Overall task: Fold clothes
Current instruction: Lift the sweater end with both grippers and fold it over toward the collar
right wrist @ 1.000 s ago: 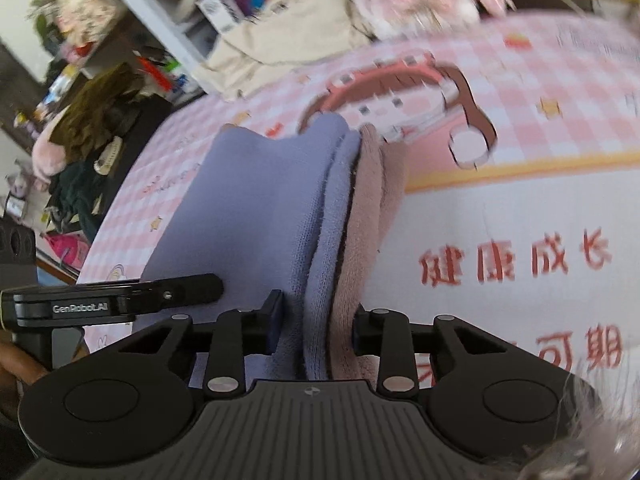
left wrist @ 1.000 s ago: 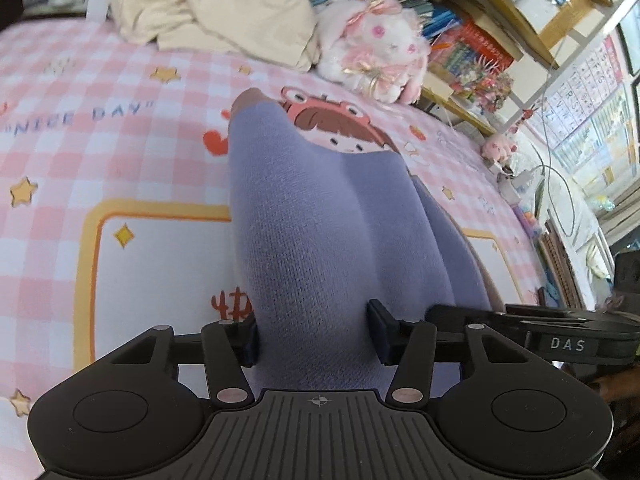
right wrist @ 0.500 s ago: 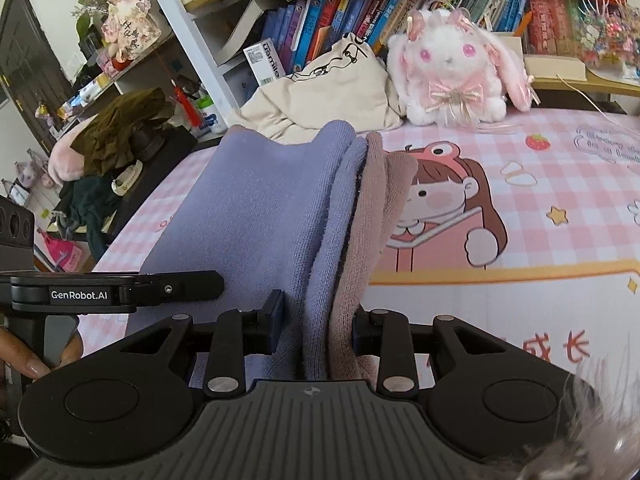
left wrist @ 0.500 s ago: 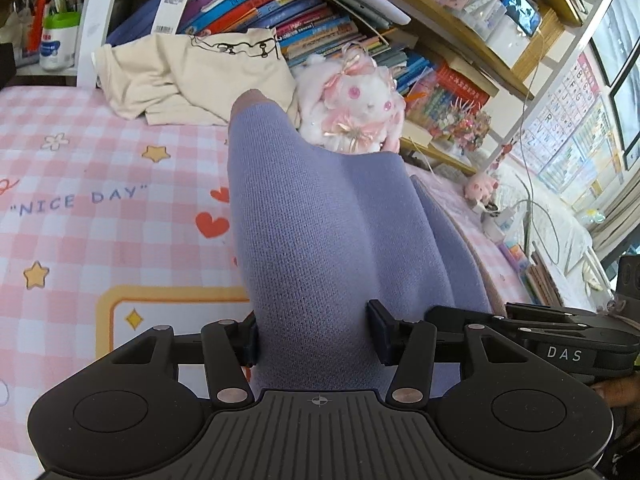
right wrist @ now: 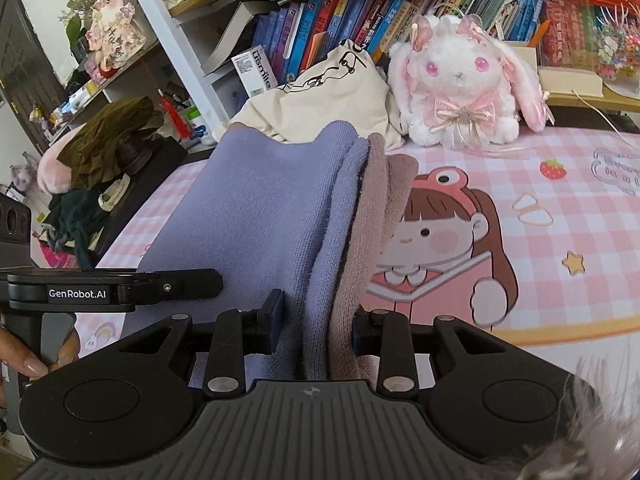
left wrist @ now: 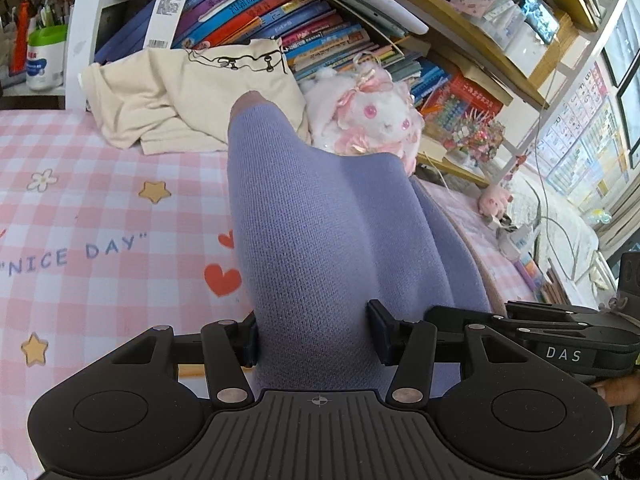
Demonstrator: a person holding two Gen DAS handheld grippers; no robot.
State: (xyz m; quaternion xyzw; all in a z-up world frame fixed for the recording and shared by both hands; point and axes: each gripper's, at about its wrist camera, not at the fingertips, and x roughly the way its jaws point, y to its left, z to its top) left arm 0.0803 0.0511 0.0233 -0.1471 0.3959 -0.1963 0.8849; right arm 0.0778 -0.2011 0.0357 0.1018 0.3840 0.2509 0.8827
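While both grippers' fingers [left wrist: 375, 330] clamp it, the folded purple garment [left wrist: 320, 220] seemingly hangs between them.

I see a bookshelf [right wrist: 360, 28] as the landmark, its white upright [left wrist: 82, 36] rising at its left end. Below it spreads a pink checked sheet [left wrist: 100, 208] printed "NICE DAY". Against the shelf's base lie a cream cloth bag [left wrist: 192, 96] and a white plush rabbit [right wrist: 464, 80]. Left of the shelf I note a dark door [right wrist: 24, 64]; right of it, wall charts [left wrist: 580, 148] in bright daylight.
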